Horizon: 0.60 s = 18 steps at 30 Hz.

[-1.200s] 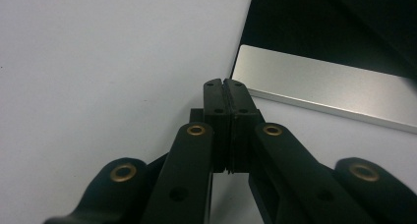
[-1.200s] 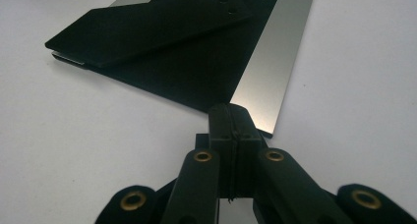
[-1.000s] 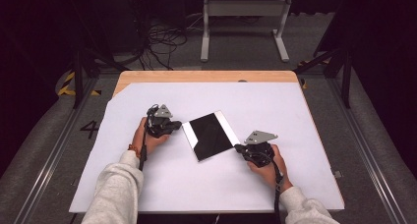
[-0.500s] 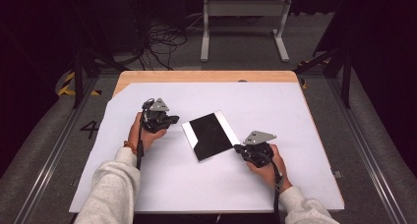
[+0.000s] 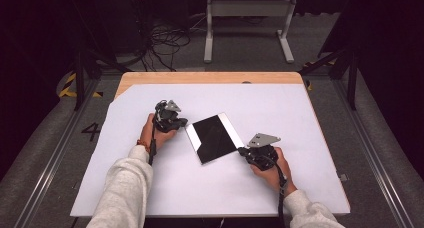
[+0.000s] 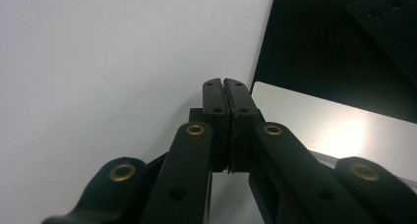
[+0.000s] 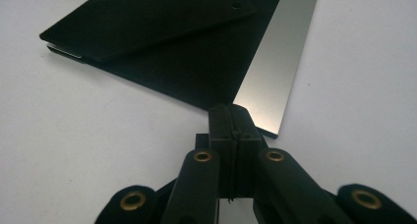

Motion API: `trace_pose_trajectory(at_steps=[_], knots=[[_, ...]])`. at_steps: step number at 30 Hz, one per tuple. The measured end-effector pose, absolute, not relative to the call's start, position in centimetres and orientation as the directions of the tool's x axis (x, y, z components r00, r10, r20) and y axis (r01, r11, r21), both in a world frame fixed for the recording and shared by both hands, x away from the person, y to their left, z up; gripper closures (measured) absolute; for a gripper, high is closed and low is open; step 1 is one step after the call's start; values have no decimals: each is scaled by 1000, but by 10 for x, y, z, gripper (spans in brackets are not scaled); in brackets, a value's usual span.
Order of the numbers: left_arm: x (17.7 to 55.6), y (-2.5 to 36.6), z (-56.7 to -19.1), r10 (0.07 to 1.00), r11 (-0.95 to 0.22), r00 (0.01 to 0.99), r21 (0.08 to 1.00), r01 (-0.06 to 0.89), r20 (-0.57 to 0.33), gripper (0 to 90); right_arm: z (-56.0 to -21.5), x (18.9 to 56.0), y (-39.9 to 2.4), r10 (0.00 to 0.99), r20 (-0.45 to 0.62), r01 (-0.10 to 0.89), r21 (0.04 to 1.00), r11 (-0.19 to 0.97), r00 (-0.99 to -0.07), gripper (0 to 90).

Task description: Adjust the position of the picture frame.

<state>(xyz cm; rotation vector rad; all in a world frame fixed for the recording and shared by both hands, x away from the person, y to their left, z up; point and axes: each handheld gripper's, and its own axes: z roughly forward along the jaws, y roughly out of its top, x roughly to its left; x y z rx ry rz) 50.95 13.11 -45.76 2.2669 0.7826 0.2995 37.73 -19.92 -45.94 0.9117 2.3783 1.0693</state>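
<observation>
Dark room, grey floor (image 5: 45, 153), tangled cables (image 5: 165, 43)

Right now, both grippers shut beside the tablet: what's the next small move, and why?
Probably nudge the left gripper right until its shut tips meet the tablet at its near silver edge. The right gripper already sits at the opposite corner, jaws shut, so it could brace the tablet while the left pushes. Neither grips it, and it lies flat on the white table.

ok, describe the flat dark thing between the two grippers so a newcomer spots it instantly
Start at the white table top on its wooden board. Near its middle, between the left gripper and the right gripper, lies a thin rectangular panel, turned at an angle to the table's edges. It is glossy black with a silver strip along each short end, the only dark flat thing on the white surface.
</observation>
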Motion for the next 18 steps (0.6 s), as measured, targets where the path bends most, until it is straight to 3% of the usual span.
trace_pose_trajectory(at_steps=[18], knots=[[510,124,-455,560,-599,828,667,442,-45,899,-460,378,-200,693,-80,409,756,511,-716,900]])
